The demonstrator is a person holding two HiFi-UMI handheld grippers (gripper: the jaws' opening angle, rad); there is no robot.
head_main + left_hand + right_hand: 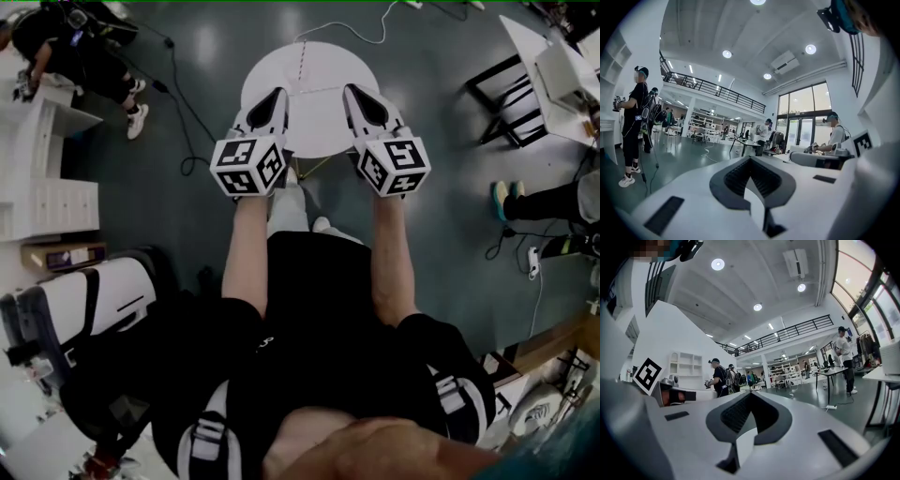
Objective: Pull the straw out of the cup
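No cup and no straw shows in any view. In the head view I hold both grippers side by side above a small round white table [305,66] whose visible top is bare. My left gripper [273,96] and my right gripper [355,92] point away from me, each with its jaws together and nothing between them. The left gripper view shows its shut jaws [751,158] aimed level into a large hall. The right gripper view shows the same, its tips [751,393] meeting in front of the room.
A person in black [84,56] stands at the far left by a white shelf unit [47,192]. A black-framed table [511,94] is at the upper right, another person's legs [553,202] to the right. Cables run over the dark floor [187,112].
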